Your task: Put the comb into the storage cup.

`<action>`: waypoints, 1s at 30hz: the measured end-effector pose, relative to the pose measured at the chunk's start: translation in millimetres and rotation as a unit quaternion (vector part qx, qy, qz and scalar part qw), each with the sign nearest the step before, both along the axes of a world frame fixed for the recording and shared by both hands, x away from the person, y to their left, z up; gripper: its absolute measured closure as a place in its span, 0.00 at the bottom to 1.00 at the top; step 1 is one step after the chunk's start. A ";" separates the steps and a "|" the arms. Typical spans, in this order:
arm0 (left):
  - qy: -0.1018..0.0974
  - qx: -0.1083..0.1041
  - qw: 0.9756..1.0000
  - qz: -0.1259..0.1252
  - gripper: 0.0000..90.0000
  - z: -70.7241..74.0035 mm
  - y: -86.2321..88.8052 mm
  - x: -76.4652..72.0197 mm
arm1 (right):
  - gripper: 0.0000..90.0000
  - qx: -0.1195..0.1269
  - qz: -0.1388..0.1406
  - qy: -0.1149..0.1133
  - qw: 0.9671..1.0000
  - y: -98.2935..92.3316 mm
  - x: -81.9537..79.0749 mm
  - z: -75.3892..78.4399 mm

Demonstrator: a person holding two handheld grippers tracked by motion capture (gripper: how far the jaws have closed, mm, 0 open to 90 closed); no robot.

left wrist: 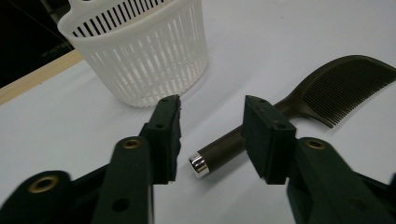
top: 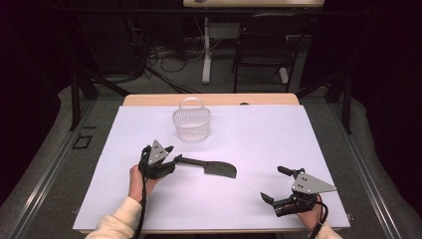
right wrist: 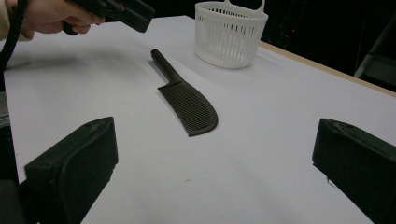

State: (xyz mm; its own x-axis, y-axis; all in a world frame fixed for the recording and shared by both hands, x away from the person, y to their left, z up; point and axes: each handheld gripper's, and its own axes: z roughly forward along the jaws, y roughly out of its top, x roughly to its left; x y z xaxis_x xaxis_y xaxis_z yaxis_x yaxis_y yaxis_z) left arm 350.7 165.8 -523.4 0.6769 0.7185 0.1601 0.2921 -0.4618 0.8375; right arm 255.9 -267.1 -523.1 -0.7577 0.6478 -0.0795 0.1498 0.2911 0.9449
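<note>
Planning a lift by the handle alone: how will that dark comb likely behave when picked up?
The comb looks like rigid plastic, so it probably stays stiff. The toothed head is broader than the round handle, so it may droop or twist inside the left gripper. The smooth handle could slip.

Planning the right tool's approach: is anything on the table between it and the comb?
No. In the right gripper view, only bare white table cover lies between the right tool and the dark comb. The high view agrees.
</note>
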 end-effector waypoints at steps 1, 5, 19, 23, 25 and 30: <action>0.006 -0.001 1.000 -0.003 0.72 -0.6 -1.5 3.0 | 0.00 0.000 0.000 0.000 1.000 0.0 0.1 0.0; 0.015 0.000 1.000 -0.002 0.88 -1.2 -3.3 7.3 | 0.00 0.000 0.000 0.001 1.000 0.1 0.1 -0.1; 0.051 0.026 0.998 0.006 1.00 -9.9 -10.6 30.3 | 0.00 -0.001 0.001 0.001 1.000 0.2 0.4 -0.3; 0.063 0.035 0.997 0.013 1.00 -14.3 -11.6 37.5 | 0.00 0.000 0.000 0.002 1.000 0.0 0.3 -0.3; 0.068 0.040 0.997 0.016 1.00 -17.0 -11.2 41.3 | 0.00 0.000 0.001 0.002 1.000 -0.1 0.3 -0.3; 0.082 0.047 0.995 0.018 0.98 -21.4 -11.4 44.4 | 0.00 -0.001 0.000 0.001 1.000 -0.1 0.2 -0.2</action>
State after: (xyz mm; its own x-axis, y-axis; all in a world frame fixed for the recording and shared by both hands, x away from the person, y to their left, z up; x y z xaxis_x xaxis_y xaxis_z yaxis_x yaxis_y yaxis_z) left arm 395.1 154.3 -544.8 0.6735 0.7300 0.1164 0.4397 -0.5221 0.7308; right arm 256.1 -267.2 -523.4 -0.7583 0.6471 -0.0790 0.1522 0.2935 0.9438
